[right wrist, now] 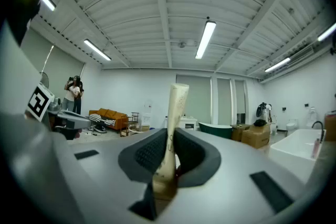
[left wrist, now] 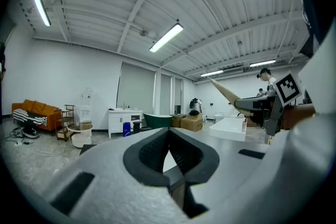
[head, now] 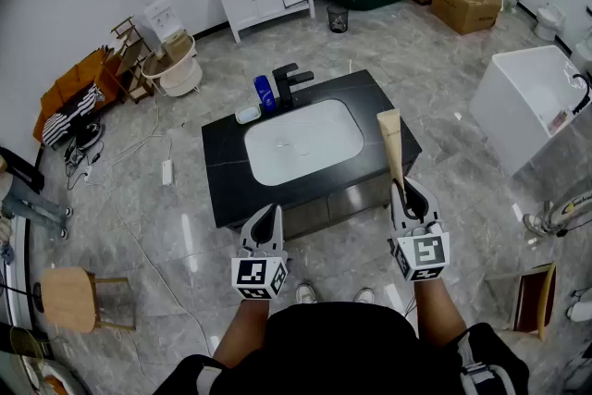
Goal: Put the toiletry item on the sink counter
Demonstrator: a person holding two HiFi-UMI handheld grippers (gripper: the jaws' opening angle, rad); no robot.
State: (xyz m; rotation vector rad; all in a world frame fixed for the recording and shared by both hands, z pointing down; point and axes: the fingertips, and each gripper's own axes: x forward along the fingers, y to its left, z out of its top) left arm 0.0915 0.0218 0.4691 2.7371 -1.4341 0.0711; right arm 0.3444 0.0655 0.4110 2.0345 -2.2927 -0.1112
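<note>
The tube (head: 391, 141) is clamped in the right gripper (head: 405, 195), near the counter (head: 222, 164). The left gripper (head: 267, 219) is held closed on nothing.

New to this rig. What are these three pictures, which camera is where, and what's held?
No robot here: a person stands before a sink counter, holding a two-jaw gripper in each hand. The wide picture comes from a camera on the person's head, looking down. The other two come from cameras riding on each gripper, looking along its jaws. The right gripper is shut on a cream tube, held by one end. The left gripper is shut and empty. On the black counter, along the far side of the white basin, are a black faucet, a blue bottle and a small dish.
</note>
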